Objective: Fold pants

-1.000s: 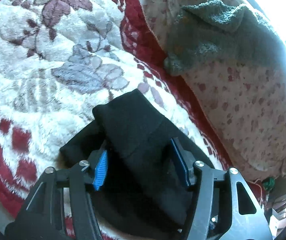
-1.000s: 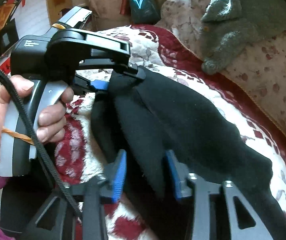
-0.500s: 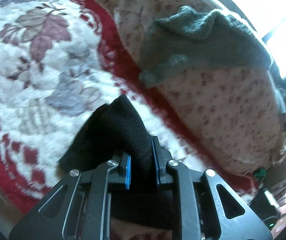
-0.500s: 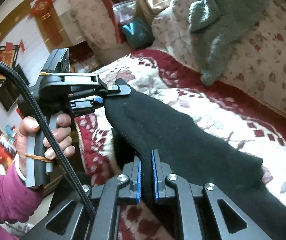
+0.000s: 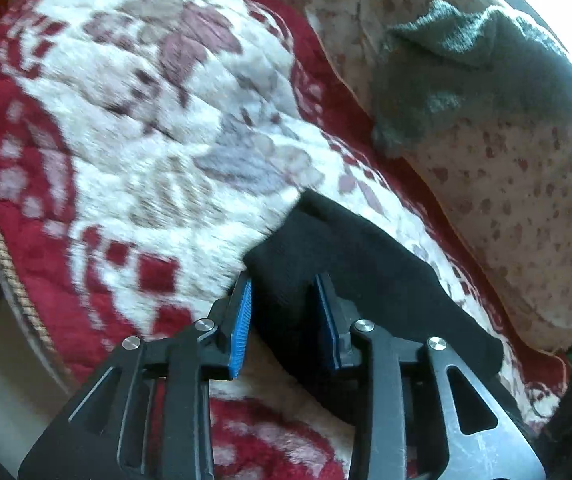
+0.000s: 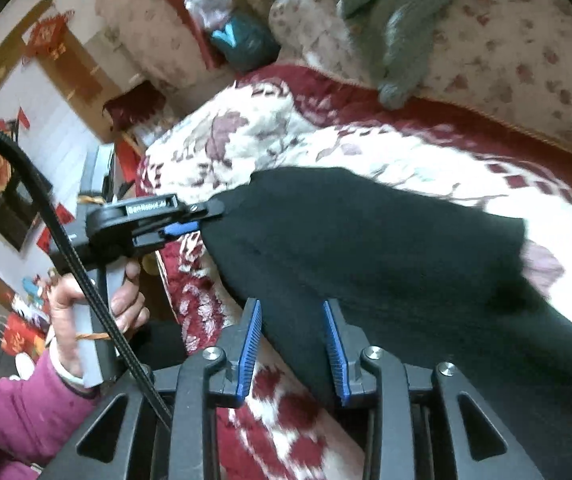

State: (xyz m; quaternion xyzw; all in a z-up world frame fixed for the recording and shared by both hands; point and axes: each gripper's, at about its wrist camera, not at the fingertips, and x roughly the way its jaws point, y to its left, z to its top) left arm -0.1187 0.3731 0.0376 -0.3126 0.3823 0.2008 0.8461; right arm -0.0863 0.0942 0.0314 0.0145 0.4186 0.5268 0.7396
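The black pants (image 5: 349,276) lie folded on a red-and-white floral blanket (image 5: 146,152); they also show in the right wrist view (image 6: 365,240). My left gripper (image 5: 286,304) is open, its blue pads either side of the pants' near edge. It also shows from the side in the right wrist view (image 6: 202,220), at the pants' left corner. My right gripper (image 6: 293,336) is open, its pads straddling the pants' lower edge without pinching it.
A grey knitted garment (image 5: 481,64) lies on the floral sofa back (image 5: 525,200); it also shows in the right wrist view (image 6: 397,12). The blanket's edge (image 5: 6,264) drops off at the left. A hand in a pink sleeve (image 6: 86,304) holds the left gripper.
Both grippers were shut on the pants half a second ago and have opened, releasing the cloth. The pants now lie lower and flatter on the blanket.
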